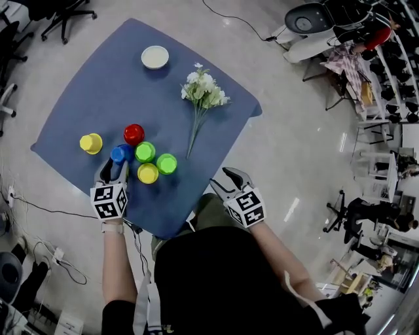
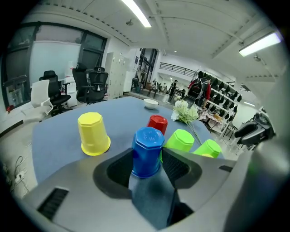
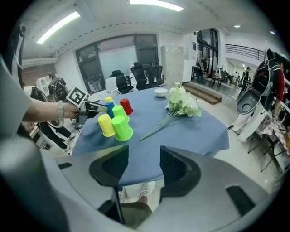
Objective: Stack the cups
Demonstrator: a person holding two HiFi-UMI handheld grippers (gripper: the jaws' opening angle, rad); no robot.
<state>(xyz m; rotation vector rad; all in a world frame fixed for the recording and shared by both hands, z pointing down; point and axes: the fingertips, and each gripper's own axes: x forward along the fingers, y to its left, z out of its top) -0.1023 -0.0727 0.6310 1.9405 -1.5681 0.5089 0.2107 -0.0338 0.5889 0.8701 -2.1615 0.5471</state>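
Left gripper view: the left gripper [image 2: 147,157] clamps the inverted blue cup [image 2: 147,144]; I'd lift it straight, clear of the green cup [image 2: 181,139]. The right gripper [image 3: 144,163] gapes empty.

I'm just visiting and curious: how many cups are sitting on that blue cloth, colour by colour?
yellow cups: 2
green cups: 2
red cup: 1
blue cup: 1
Total: 6 cups

Glossy pale floor [image 1: 294,150], office chairs [image 1: 65,18]
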